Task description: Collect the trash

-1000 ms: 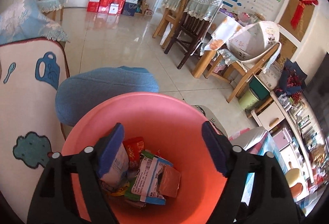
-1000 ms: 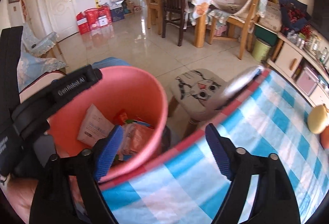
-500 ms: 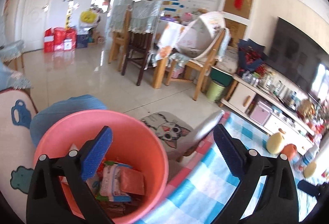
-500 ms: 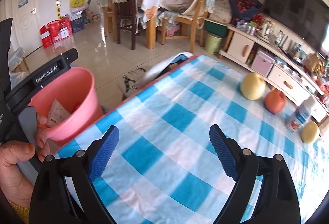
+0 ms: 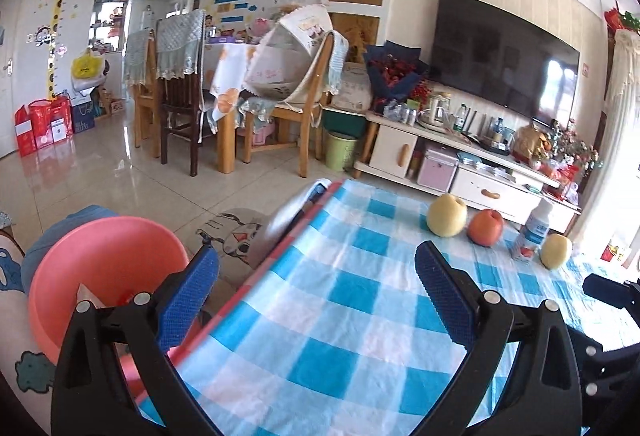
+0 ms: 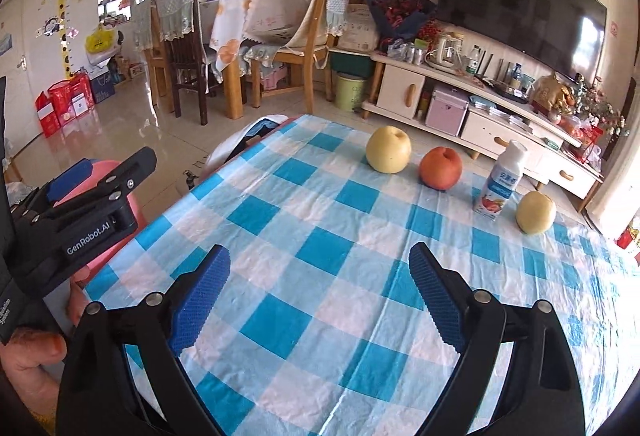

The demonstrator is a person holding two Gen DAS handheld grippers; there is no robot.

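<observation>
A pink bin stands on the floor left of the table, and a bit of wrapper shows inside it behind my left finger. My left gripper hangs open and empty over the table's left edge. My right gripper is also open and empty, above the blue checked tablecloth. A white drink bottle stands upright far across the table. In the right wrist view the left gripper sits at the left, held by a person's hand, with the pink bin behind it.
Beside the bottle lie a yellow pear, a red apple and a second pear. A cat-print stool stands between bin and table. Wooden chairs, a TV cabinet and a green bin lie beyond.
Both views have swung right, from looking into the pink bin to looking over the table. The left jaws have opened wider. The fruit and the bottle have come into view.
</observation>
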